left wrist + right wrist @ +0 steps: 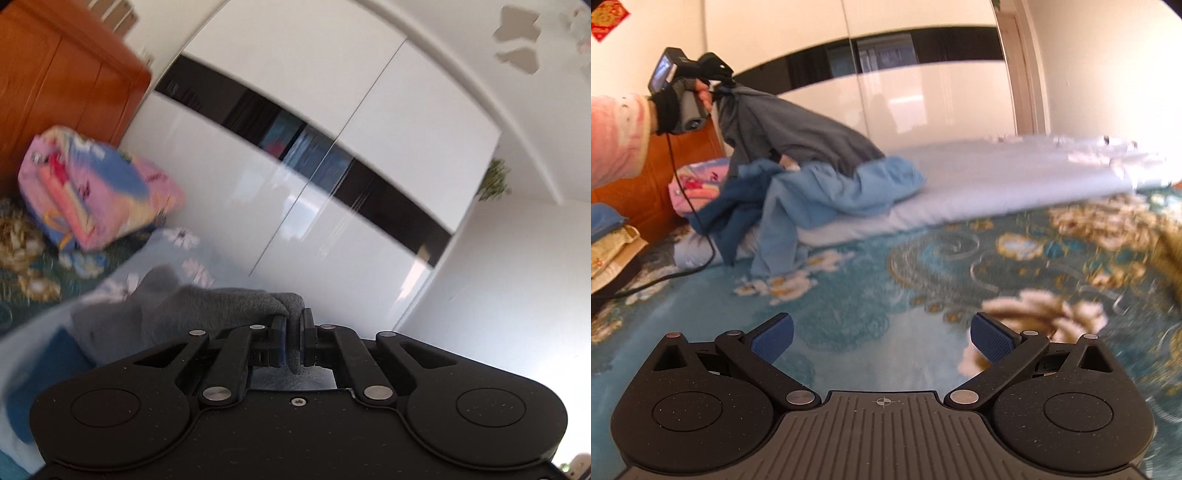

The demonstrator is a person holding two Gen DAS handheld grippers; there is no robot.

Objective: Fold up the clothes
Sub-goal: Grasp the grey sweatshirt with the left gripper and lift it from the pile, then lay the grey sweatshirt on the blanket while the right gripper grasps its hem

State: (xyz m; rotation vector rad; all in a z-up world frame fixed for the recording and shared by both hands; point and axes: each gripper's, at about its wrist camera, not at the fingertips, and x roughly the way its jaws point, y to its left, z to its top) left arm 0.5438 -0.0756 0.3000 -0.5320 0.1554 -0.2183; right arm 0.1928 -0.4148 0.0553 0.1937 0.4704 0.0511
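My left gripper [293,332] is shut on a grey garment [207,306]. In the right wrist view the left gripper [720,83] holds that grey garment [798,129] lifted above a pile of light blue [827,184] and dark blue clothes [727,206] on the bed. My right gripper [882,336] is open and empty, low over the teal floral bedspread [886,266], to the right of the pile and apart from it.
A pale blue sheet [1015,177] lies across the bed behind the pile. A folded pink cartoon blanket [92,188] sits by the orange wooden headboard [62,81]. A white glossy wardrobe [332,92] stands behind. A black cable [690,229] hangs from the left gripper.
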